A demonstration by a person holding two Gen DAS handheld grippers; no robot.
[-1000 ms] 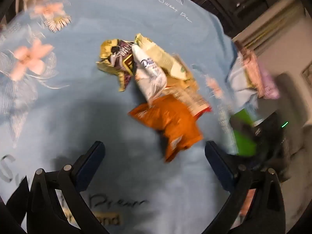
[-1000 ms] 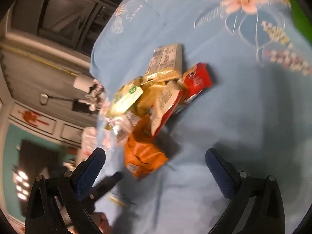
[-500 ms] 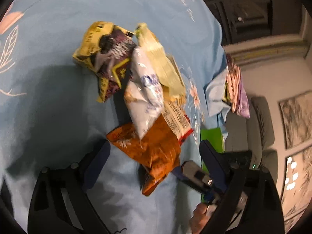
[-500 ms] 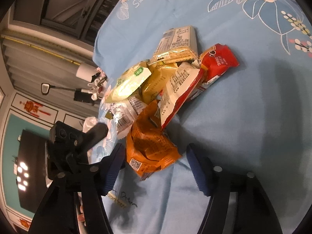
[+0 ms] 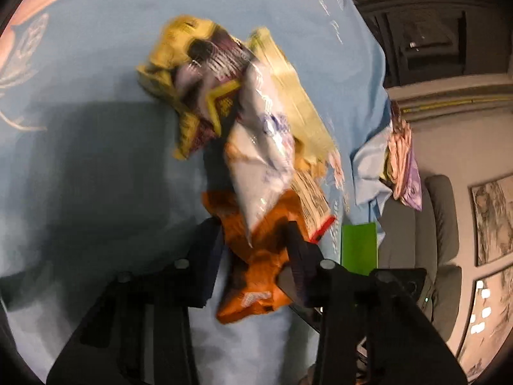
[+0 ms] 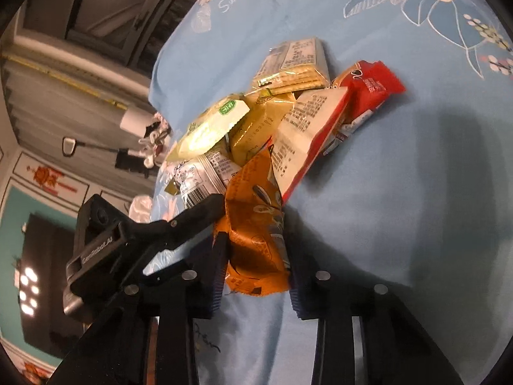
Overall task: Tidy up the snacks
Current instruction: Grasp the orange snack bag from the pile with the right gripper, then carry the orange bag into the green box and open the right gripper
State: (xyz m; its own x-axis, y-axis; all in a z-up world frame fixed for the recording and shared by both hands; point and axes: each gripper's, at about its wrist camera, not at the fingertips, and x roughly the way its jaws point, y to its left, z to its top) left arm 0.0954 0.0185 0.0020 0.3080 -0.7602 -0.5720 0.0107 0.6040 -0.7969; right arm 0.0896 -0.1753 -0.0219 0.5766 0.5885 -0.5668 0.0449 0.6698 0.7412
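Now both grippers' jaws are closing around the orange packet (image 6: pixel 256 240), so opposed pulls could tear it open.

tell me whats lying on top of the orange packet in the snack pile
A white packet overlaps the orange packet's far end in the left wrist view; a red-edged white packet leans over it in the right view. What lies beneath the orange packet is covered.

Dim warm light, heavy shadows, left view motion-blurred, fisheye-bent edges
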